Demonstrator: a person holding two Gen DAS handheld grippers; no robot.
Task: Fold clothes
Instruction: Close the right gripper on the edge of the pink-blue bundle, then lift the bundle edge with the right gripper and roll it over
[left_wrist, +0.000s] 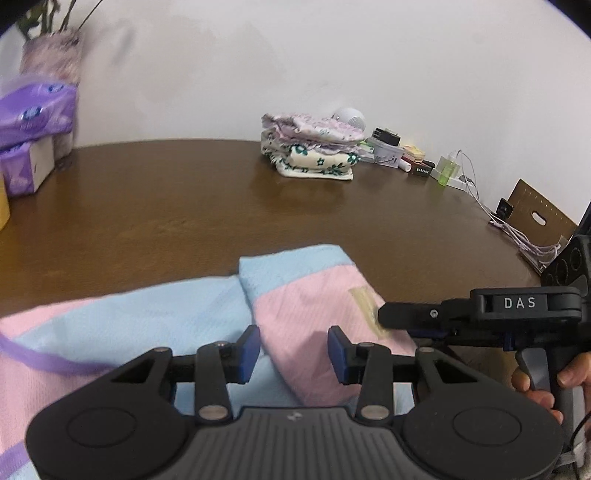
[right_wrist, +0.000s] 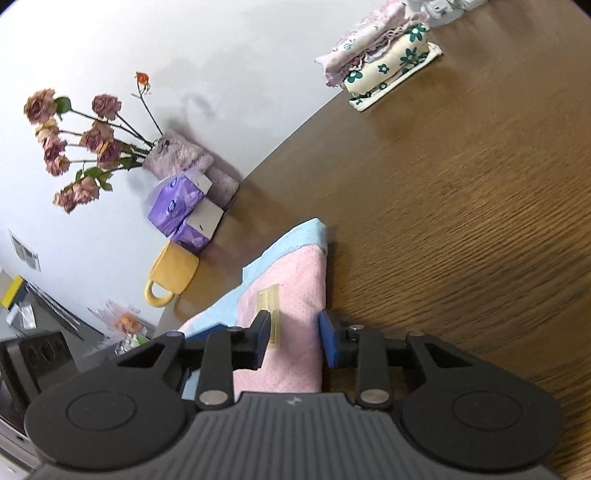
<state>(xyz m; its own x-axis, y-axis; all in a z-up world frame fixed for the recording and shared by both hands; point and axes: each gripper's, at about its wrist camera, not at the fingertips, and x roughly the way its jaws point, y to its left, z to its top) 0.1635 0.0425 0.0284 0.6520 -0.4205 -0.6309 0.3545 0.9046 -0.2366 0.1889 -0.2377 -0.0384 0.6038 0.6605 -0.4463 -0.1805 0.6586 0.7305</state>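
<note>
The brown worktop (left_wrist: 184, 206) carries a pink-and-blue garment (left_wrist: 317, 306) at its near edge, partly folded. The left hand-held gripper (left_wrist: 293, 350) is open, its blue pads straddling the folded pink section without pressing it. The right hand-held gripper (right_wrist: 293, 341) is also open, with the fold's edge between its fingers. Well beyond both hand-held grippers, a stack of folded clothes (left_wrist: 314, 147) rests against the wall. A yellow mug (right_wrist: 171, 275) stands to the left.
</note>
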